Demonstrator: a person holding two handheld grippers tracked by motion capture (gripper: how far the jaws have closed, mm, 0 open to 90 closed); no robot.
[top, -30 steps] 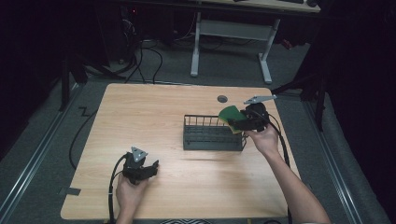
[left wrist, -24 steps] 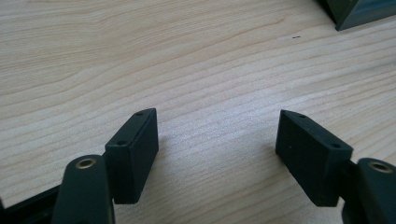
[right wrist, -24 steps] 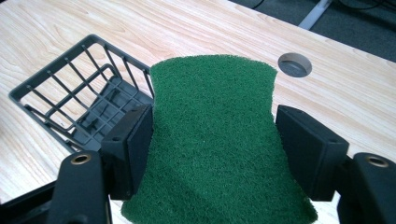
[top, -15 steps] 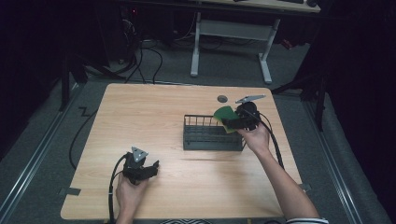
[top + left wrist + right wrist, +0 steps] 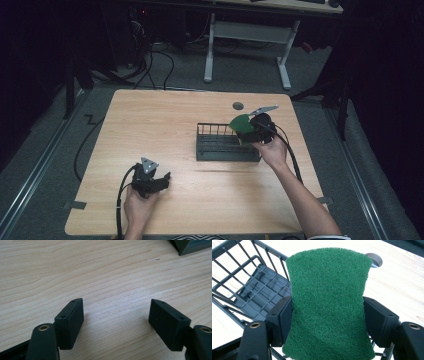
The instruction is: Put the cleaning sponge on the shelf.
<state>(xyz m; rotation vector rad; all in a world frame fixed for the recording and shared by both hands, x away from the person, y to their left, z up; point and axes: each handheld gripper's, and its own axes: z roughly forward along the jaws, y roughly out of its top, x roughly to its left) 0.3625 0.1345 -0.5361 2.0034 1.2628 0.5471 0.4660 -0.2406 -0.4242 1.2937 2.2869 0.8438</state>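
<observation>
A green scouring pad (image 5: 328, 300) is squeezed between the jaws of my right gripper (image 5: 327, 322), which is shut on it. In the high view the pad (image 5: 242, 123) hangs over the right end of a dark wire rack (image 5: 220, 145) near the table's middle, held by the right gripper (image 5: 252, 126). My left gripper (image 5: 159, 181) rests low on the wooden table (image 5: 165, 120) near its front left. Its jaws stand wide apart over bare wood, so the left gripper (image 5: 116, 321) is open and holds nothing.
A round cable grommet (image 5: 238, 105) sits in the tabletop behind the rack, also seen past the pad as a grommet (image 5: 374, 260). A corner of the rack (image 5: 192, 246) lies far ahead of the left gripper. A desk frame (image 5: 250, 45) stands beyond the table.
My right gripper has carried the green pad slightly left and away from the person, to above the rack's right end. The left gripper has stayed put.
</observation>
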